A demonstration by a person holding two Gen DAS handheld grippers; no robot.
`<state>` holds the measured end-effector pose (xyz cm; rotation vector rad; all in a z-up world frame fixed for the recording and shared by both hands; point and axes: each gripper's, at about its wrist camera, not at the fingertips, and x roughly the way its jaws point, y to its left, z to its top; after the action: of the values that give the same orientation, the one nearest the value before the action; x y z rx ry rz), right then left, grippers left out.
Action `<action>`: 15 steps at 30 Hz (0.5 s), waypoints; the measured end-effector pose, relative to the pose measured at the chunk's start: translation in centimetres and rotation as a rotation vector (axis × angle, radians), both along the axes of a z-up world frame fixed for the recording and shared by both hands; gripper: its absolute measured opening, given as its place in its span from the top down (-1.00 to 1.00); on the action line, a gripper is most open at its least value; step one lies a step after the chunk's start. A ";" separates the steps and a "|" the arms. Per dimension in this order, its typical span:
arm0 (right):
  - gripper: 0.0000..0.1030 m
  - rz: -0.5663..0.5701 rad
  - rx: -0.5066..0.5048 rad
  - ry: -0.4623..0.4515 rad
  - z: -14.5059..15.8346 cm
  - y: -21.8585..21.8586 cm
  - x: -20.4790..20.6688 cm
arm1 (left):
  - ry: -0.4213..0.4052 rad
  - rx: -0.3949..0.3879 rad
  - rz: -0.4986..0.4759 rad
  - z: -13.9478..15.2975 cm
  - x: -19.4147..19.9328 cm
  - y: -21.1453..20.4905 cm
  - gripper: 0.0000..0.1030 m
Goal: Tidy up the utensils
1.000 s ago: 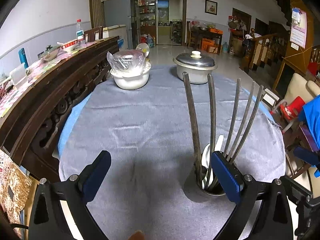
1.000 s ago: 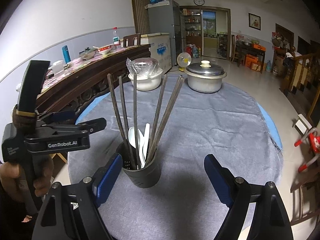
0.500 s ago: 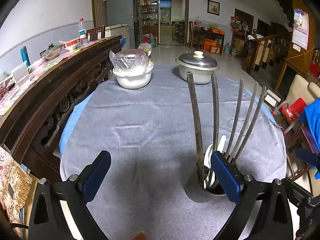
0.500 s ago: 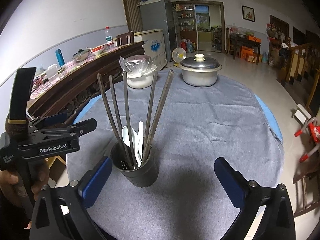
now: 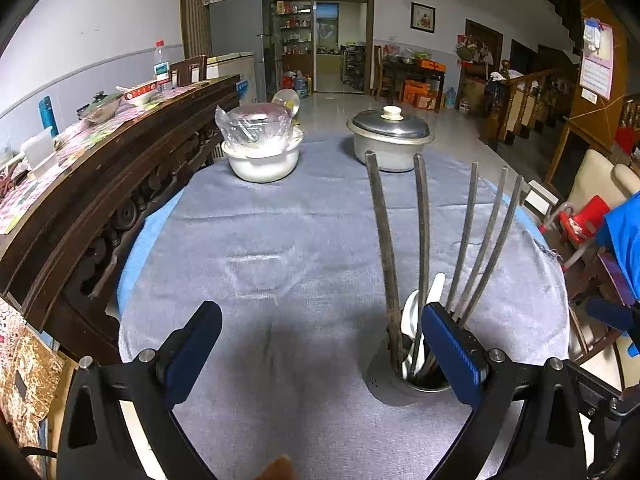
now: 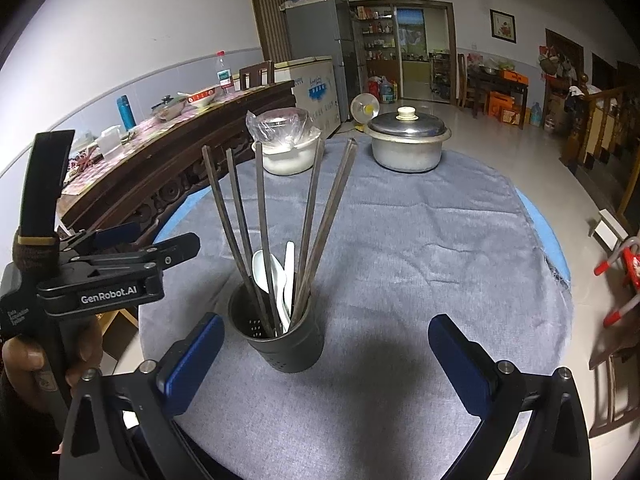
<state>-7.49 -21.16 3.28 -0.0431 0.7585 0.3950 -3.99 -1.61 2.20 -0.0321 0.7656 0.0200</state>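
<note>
Nearest the camera, the right hand-held gripper [image 6: 324, 350], its jaws just opened wide and empty, flanks the dark utensil holder [image 6: 280, 340] of chopsticks [image 6: 262, 220] and white spoons [image 6: 272, 276] standing on the grey tabletop [image 6: 420, 248], with a lidded pot [image 6: 408, 142] far behind.

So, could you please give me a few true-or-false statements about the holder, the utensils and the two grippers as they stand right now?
1. The chopsticks stand upright in the dark holder. True.
2. The right gripper is clamped on the holder. False: its jaws stand wide open with nothing between them; the holder sits beside its left finger.
3. White spoons are in the holder with the chopsticks. True.
4. The metal pot has no lid. False: a lid with a pale knob covers it.
5. The left gripper holds a chopstick. False: it is open and empty.
</note>
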 end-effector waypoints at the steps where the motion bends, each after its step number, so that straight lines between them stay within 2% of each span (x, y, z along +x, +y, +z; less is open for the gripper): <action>1: -1.00 0.001 0.001 -0.002 0.0 0.0 -0.1 | 0.001 -0.006 -0.003 0.0 0.0 0.0 -0.93; 15: -1.00 0.003 0.002 -0.013 0.4 -0.2 0.0 | -0.013 -0.008 -0.035 0.6 -0.3 -0.6 -0.93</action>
<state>-7.53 -21.40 3.63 -0.0449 0.7454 0.3982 -4.29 -2.19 2.76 -0.0262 0.7534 -0.0161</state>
